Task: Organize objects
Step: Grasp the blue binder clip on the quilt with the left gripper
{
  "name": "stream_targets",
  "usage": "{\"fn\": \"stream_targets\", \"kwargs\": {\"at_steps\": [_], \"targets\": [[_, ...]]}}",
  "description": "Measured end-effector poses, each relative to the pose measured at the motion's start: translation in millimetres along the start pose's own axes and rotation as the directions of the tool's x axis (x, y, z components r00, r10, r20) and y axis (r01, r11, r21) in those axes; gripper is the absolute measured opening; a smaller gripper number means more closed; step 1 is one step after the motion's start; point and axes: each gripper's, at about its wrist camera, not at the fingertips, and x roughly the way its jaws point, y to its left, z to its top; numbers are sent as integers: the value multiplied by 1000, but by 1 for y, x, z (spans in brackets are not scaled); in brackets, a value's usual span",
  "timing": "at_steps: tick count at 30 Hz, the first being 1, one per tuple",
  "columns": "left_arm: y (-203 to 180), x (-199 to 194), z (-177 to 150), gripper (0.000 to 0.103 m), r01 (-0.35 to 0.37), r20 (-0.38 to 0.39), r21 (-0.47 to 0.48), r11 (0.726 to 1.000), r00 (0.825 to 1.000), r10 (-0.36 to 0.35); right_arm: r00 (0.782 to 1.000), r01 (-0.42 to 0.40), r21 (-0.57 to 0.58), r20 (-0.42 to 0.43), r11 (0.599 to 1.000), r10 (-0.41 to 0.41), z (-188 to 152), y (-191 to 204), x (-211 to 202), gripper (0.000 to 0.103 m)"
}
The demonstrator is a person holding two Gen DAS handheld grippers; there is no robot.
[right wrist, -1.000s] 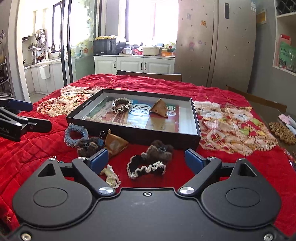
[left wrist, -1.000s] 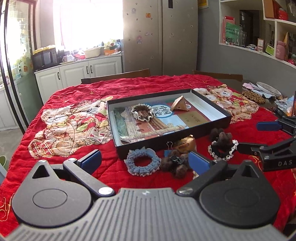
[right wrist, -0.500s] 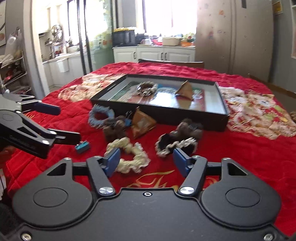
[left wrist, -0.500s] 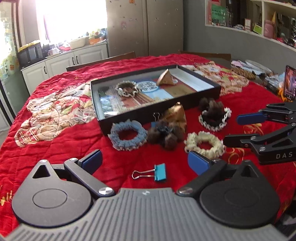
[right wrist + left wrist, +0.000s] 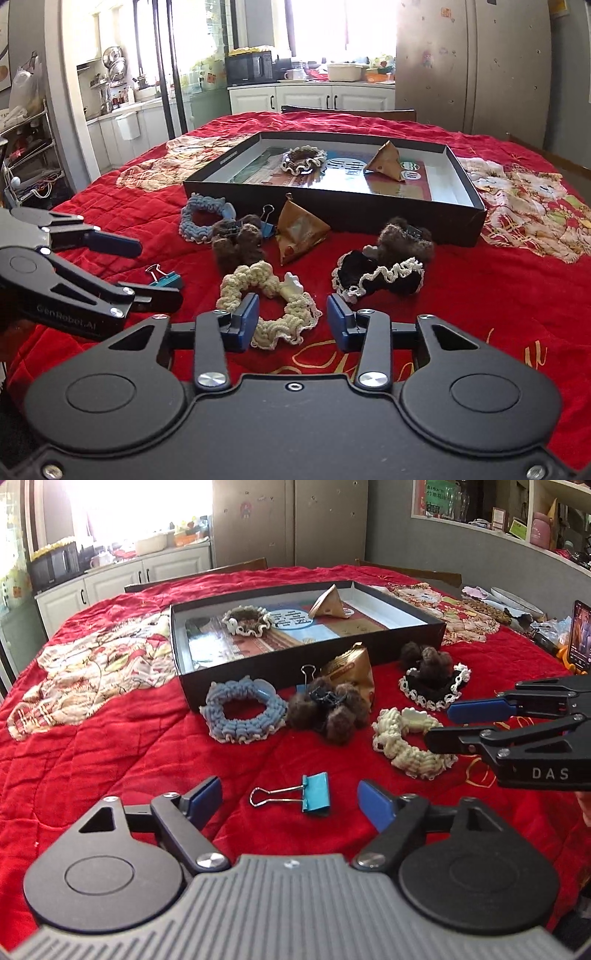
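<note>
On the red cloth a blue binder clip (image 5: 314, 794) lies between the fingers of my left gripper (image 5: 290, 799). Its jaws are closing and the pads are clear of the clip. My right gripper (image 5: 291, 315) straddles the near edge of a cream scrunchie (image 5: 266, 291); its jaws are closing too, and the pads are not pressing on it. Beyond lie a blue scrunchie (image 5: 243, 712), a brown pom-pom clip (image 5: 328, 709), a gold triangular packet (image 5: 351, 668) and a black lace scrunchie (image 5: 432, 690). The black box (image 5: 306, 664) holds another scrunchie (image 5: 247, 620) and another packet (image 5: 328, 605).
A second binder clip (image 5: 267, 221) stands by the gold packet. A lit phone (image 5: 581, 635) is propped at the table's right edge, with a plate (image 5: 513, 598) and clutter behind it. Chair backs (image 5: 351, 110) line the far side.
Both grippers have sunk toward the cloth and tipped down. Their jaws have narrowed, the right more than the left. The blue clip and the cream scrunchie now sit between the fingers.
</note>
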Motion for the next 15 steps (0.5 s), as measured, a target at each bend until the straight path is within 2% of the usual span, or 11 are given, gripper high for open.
{"fn": "stream_targets", "kwargs": {"at_steps": [5,15], "targets": [[3,4,-2,78,2,-13,-26,1000,1000,-3,1000,8,-2,-11,1000,-8,-1,0,6,37],[1,4,-2,65,-2,-3,-22,1000,1000,2,999,15,-1,-28,1000,-15,-4,-1,12,31]]}}
